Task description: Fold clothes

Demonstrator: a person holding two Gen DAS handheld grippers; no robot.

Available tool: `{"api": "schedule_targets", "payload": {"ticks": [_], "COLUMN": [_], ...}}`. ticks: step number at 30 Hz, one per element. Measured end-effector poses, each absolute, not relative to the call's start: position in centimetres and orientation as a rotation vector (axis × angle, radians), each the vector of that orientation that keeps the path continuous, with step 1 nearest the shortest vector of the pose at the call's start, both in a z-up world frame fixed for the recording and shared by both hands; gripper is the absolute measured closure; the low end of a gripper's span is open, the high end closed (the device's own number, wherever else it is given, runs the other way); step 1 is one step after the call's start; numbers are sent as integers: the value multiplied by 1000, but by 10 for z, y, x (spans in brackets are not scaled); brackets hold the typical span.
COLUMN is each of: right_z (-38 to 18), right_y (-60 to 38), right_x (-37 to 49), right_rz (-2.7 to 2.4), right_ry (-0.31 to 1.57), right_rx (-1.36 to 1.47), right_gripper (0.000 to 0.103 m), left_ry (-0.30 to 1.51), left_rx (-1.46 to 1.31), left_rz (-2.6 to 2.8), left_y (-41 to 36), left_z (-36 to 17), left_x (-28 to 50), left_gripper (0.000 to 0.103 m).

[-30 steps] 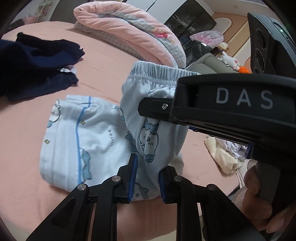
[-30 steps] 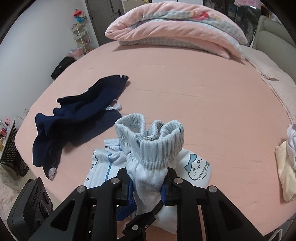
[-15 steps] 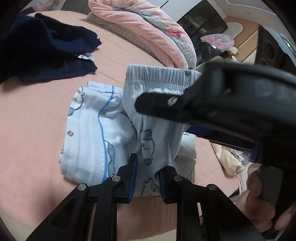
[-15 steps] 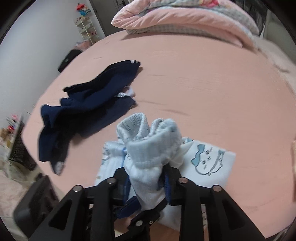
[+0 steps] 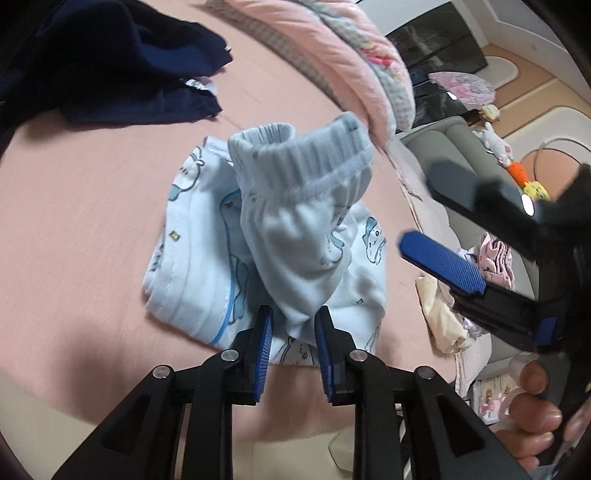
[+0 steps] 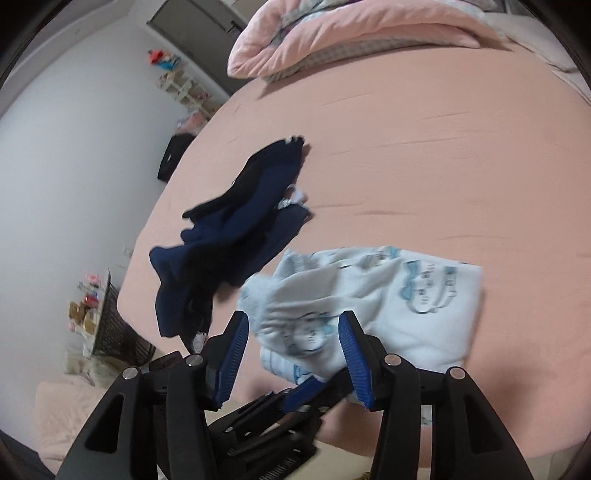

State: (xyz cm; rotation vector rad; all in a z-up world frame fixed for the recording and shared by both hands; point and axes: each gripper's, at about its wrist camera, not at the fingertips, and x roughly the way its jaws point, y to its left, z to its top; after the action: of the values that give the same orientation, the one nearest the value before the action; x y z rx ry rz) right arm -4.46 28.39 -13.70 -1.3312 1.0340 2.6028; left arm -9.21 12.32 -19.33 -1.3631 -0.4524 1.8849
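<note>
No brand or legible writing in either view; the only markings are the cartoon animal prints and blue piping on the light blue printed children's trousers (image 5: 258, 236).

Left gripper (image 5: 293, 325): jaws clamped on a bunched fold of the trousers, the ribbed elastic waistband (image 5: 303, 155) standing up above the blue pads. The remainder of the garment lies folded on the pink bedsheet (image 5: 85, 192) just beyond the fingers.

Right gripper (image 6: 291, 343): jaws spread wide, nothing between the pads; the trousers (image 6: 388, 295) lie on the sheet in front of and under the gap. In the left wrist view the right gripper (image 5: 476, 229) comes in from the right, tilted, one blue ribbed pad facing up, clear of the cloth; the person's fingers (image 5: 535, 410) wrap its handle at lower right.

Left wrist view only: grey sofa with plush toys (image 5: 509, 162), cream and pink clothes (image 5: 476, 291) by the bed edge.

Right wrist view only: black wire basket (image 6: 110, 332) on the floor, grey wall, white shelf.

Both views: crumpled navy garment (image 6: 236, 236) on the sheet near the trousers, and a folded pink quilt (image 6: 351, 33) at the far end.
</note>
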Motion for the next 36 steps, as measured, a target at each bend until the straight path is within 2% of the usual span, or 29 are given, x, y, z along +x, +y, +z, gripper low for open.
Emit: {"api": "schedule_targets", "payload": {"ticks": [1,3,6,12,26,36], "right_z": [-136,-135,-135,-144,-186,-226], "right_y": [289,300,315,339,358,355], "right_x": [-40,-32,-20,2,26,22], "right_rz": [2593,2574,2544,2480,2371,2294], "right_ry": [1053,1087,1128,1194,1319,1603], "right_rx": [-1312,-1276,-1233,-1192,-1215,-1150], "right_gripper": [49,48,47,45,44,44], "left_ry": [-447,-424,-376,-298,-316,-388], "left_rx": [-1374,-1364,-1354,-1347,-1290,-1310], "left_rz": [1886,1889,1912,1994,2077,2069], "left_y": [123,123,126,123,133,136], "left_z": [-191,-184,-178,-174,-158,-172], "left_x": [-92,-88,-85,-81,-111,-125], "left_gripper": [72,54,47,45,44,44]}}
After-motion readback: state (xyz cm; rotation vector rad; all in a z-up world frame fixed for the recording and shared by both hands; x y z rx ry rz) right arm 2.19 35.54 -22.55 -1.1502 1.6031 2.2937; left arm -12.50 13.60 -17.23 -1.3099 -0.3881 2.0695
